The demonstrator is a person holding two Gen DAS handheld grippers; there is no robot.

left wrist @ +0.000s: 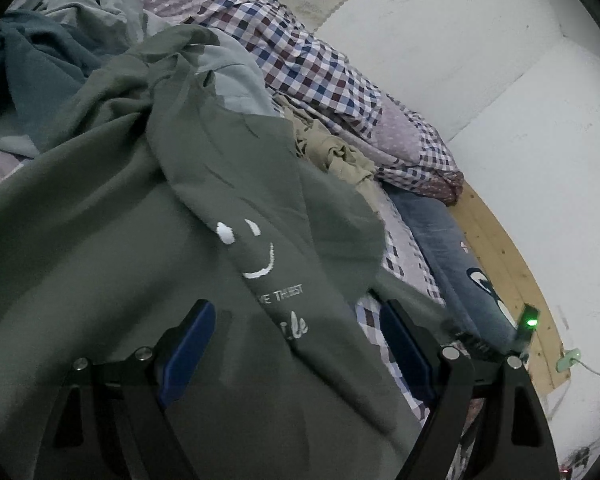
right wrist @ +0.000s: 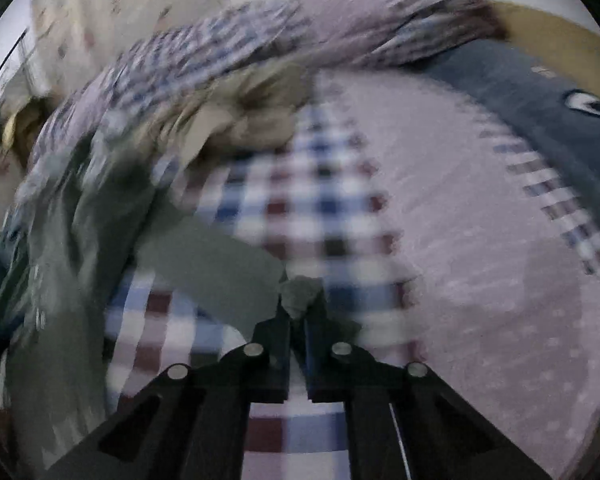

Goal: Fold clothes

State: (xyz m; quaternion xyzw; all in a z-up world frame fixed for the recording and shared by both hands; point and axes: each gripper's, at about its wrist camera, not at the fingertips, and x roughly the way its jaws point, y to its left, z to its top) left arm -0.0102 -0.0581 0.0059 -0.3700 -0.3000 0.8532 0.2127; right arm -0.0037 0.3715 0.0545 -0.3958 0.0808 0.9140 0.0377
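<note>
Green sweatshirt [left wrist: 112, 240] with a white smiley print lies spread on the bed [right wrist: 480, 240], front up, 1 sleeve flopped across the chest. Left gripper [left wrist: 296, 344] hovers over its lower part, fingers [left wrist: 188, 352] wide, blue pads straddling the printed text, nothing pinched as far as the left view shows.

Right gripper [right wrist: 300, 308] has its fingers [right wrist: 276, 344] closed narrow on a small bunch of grey-green fabric at the tip; a strip of the same cloth runs off left toward the sweatshirt, so likely its hem or cuff, but the right view is motion-blurred and the exact part cannot be told.

Clutter around: teal and pale-blue garments [left wrist: 48, 64] heaped behind the sweatshirt, a crumpled beige garment [left wrist: 336, 152] just beside its far edge, a checked quilt [left wrist: 320, 68] bunched along the white wall [left wrist: 460, 40]. Jeans [left wrist: 440, 240] lie along the bed's edge by the wooden frame [left wrist: 508, 264]. A small green light [left wrist: 532, 322] glows on the left gripper's side. The checked bedsheet [right wrist: 308, 208] directly ahead of the right gripper is bare.
</note>
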